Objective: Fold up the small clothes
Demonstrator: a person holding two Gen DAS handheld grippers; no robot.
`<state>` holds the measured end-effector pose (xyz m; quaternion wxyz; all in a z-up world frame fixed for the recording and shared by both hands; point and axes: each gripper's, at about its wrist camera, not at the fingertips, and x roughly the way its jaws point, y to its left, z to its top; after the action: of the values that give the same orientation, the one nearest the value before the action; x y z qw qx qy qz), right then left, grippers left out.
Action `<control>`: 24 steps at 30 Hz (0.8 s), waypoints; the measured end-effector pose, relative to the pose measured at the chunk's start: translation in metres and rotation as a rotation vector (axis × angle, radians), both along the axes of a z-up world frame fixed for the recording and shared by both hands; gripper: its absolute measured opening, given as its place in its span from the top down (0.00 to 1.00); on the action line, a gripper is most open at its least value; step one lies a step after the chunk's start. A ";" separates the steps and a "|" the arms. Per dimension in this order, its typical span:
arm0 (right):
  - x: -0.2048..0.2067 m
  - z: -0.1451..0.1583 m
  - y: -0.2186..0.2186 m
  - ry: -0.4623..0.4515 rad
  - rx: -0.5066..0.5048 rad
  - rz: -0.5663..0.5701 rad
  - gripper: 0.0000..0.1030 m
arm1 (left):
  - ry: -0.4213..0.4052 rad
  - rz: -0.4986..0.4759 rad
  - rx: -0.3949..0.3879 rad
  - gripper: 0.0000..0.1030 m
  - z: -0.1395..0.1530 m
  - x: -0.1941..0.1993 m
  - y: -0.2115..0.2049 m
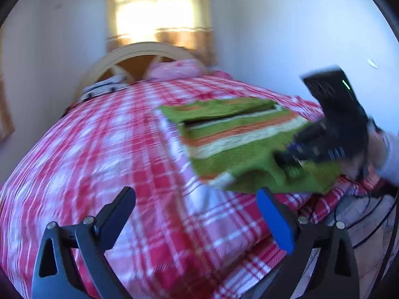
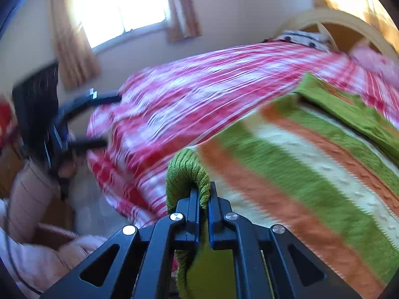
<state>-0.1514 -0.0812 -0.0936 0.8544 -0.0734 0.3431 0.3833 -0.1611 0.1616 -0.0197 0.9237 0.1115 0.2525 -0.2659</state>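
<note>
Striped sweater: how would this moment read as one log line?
right gripper: shut on striped sweater hem | left gripper: open, empty | sweater: on plaid bed

Striped green sweater (image 1: pixel 239 137), part-folded, on bed (image 1: pixel 99 149)

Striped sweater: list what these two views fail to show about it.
- Striped sweater, left wrist view: its near right corner is hidden behind the right tongs.
- Right wrist view: the sweater's right side is cut off by the lens edge, and the knit is motion-blurred.
- Its underside against the plaid bedspread is hidden in both views.
</note>
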 end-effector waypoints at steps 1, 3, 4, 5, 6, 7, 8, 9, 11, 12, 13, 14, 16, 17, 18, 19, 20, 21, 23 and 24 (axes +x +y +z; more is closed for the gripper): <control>0.010 0.004 -0.008 0.023 0.022 -0.011 0.96 | -0.002 -0.041 0.018 0.03 0.001 0.007 -0.009; 0.026 0.009 -0.021 0.066 0.058 -0.020 0.96 | -0.018 -0.130 0.058 0.03 0.004 0.021 -0.030; 0.037 0.010 -0.028 0.092 0.073 -0.024 0.96 | -0.022 -0.180 0.081 0.03 0.004 0.030 -0.041; 0.044 0.011 -0.032 0.110 0.082 -0.028 0.96 | -0.023 -0.215 0.099 0.03 0.004 0.037 -0.049; 0.053 0.011 -0.037 0.129 0.090 -0.030 0.96 | -0.025 -0.261 0.127 0.03 0.001 0.045 -0.060; 0.060 0.012 -0.041 0.149 0.100 -0.025 0.96 | -0.027 -0.304 0.163 0.03 -0.002 0.055 -0.071; 0.065 0.013 -0.044 0.166 0.110 -0.014 0.96 | -0.026 -0.336 0.195 0.03 -0.005 0.064 -0.081; 0.069 0.014 -0.046 0.175 0.112 -0.003 0.96 | -0.019 -0.362 0.211 0.03 -0.008 0.071 -0.088; 0.073 0.017 -0.046 0.181 0.107 0.026 0.96 | 0.007 -0.421 0.223 0.05 -0.013 0.089 -0.100; 0.072 0.019 -0.047 0.183 0.107 0.043 0.96 | 0.012 -0.454 0.220 0.10 -0.016 0.097 -0.105; 0.072 0.021 -0.048 0.183 0.111 0.061 0.96 | 0.027 -0.483 0.212 0.14 -0.018 0.103 -0.110; 0.071 0.023 -0.049 0.182 0.116 0.077 0.96 | 0.059 -0.520 0.196 0.26 -0.021 0.108 -0.114; 0.071 0.025 -0.049 0.171 0.092 0.080 0.96 | 0.156 -0.612 0.156 0.46 -0.026 0.113 -0.125; 0.072 0.025 -0.050 0.163 0.076 0.071 0.95 | 0.172 -0.626 0.160 0.52 -0.028 0.114 -0.130; 0.074 0.024 -0.052 0.161 0.067 0.063 0.95 | 0.181 -0.638 0.173 0.60 -0.031 0.112 -0.135; 0.077 0.023 -0.056 0.164 0.067 0.053 0.95 | 0.192 -0.652 0.175 0.66 -0.033 0.110 -0.139; 0.080 0.020 -0.061 0.173 0.072 0.045 0.95 | 0.205 -0.660 0.168 0.73 -0.033 0.108 -0.141; 0.083 0.018 -0.065 0.183 0.080 0.038 0.93 | 0.219 -0.661 0.155 0.74 -0.033 0.107 -0.142; 0.089 0.015 -0.075 0.204 0.110 0.009 0.92 | 0.219 -0.643 0.146 0.79 -0.033 0.103 -0.145; 0.092 0.016 -0.082 0.214 0.131 -0.011 0.91 | 0.218 -0.633 0.153 0.82 -0.033 0.103 -0.146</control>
<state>-0.0595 -0.1628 -0.0781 0.8179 0.0259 0.4068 0.4060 -0.0585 0.0154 -0.0528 0.7520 0.2240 0.3219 -0.5299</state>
